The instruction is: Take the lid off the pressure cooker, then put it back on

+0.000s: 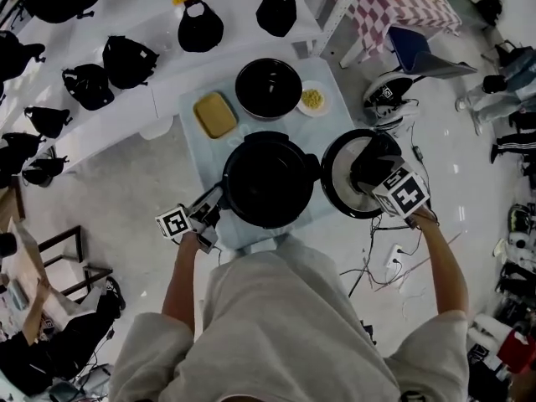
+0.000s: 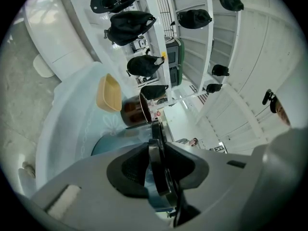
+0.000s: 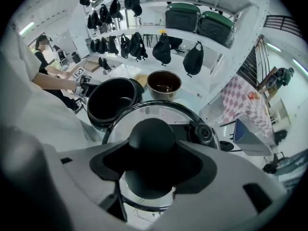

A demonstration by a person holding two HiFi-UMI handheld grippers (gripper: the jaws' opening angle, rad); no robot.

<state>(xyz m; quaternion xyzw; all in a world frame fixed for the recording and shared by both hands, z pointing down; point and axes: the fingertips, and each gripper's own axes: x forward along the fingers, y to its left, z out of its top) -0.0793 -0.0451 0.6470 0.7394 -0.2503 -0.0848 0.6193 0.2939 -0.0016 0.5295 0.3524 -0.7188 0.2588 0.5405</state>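
Head view: the person's torso [image 1: 268, 325] hides the table's [image 1: 194, 105] near edge. The right gripper [image 1: 368, 171] covers the lid's [image 1: 339, 182] middle, so the knob cannot be seen here. The left gripper [image 1: 213, 210] is small in this view, and its jaws are hard to read. The pot [image 1: 268, 180] stands open on the table. The lid is off it, held out to the right past the table edge, over the floor. Its rim is just beside the pot's rim. The left gripper meets the pot at its left side.

Left gripper view: the left gripper [image 2: 157, 163] is clamped narrow on a thin black handle [image 2: 155, 146], which is seen edge-on. The jaws mask most of the pot, and only a bluish part of its wall [image 2: 113, 141] shows. Beyond it stand a yellow dish [image 2: 108, 94] and a brown bowl [image 2: 134, 110].

Right gripper view: the right gripper [image 3: 151, 166] grips the lid's black knob [image 3: 151, 134] from both sides. The jaws cut off the near half of the lid [image 3: 144, 110]. A valve [image 3: 206, 134] sits on the lid just right of the knob. The open pot [image 3: 113, 100] lies beyond the lid to the left, and the bowl [image 3: 164, 83] stands behind it.
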